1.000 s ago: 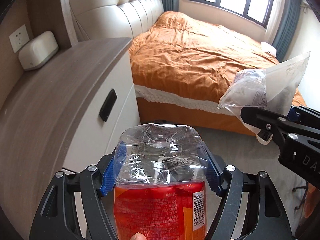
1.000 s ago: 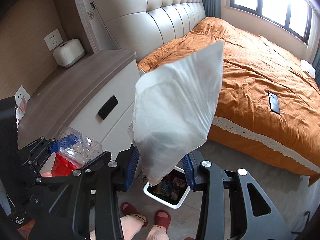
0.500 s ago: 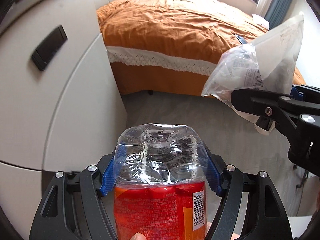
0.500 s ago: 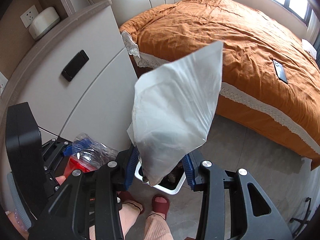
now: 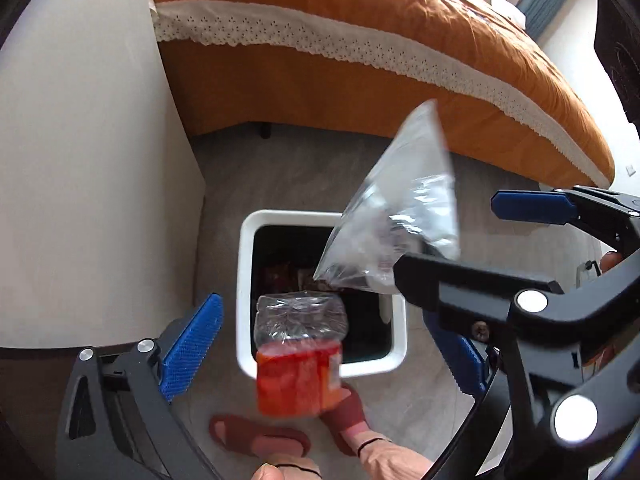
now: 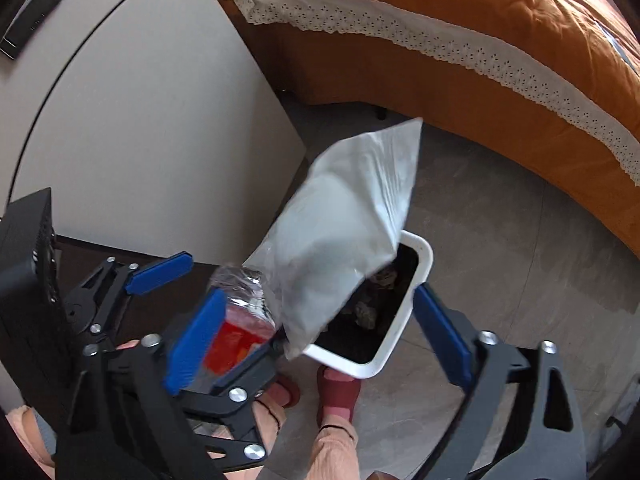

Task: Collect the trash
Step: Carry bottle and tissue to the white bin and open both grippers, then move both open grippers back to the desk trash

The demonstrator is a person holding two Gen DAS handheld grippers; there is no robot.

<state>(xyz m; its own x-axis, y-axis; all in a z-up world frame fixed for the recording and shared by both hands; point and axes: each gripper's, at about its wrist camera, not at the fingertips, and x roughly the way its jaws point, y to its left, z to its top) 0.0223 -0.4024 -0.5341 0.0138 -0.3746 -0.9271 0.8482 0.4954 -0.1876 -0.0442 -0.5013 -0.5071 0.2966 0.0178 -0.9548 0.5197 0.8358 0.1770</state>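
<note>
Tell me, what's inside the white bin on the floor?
The white bin has a black liner holding some dark, crumpled trash near the bottom. The falling bottle and plastic bag cover part of the opening, so the rest is hidden.

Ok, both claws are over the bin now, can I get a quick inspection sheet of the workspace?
Surface: grey floor, bare around the bin.
Job's things: white bin open, dark trash inside; plastic bottle with a red label, blurred, above the bin's near rim; clear bag tilted over the bin mouth.
Clutter: red slippers on the person's feet, beside the bin.
Grippers: left claw open, pads clear of the bottle; right claw open, bag between its spread fingers.
Cables: nothing seen.
Surroundings: orange bed behind the bin, pale cabinet to its left.
</note>
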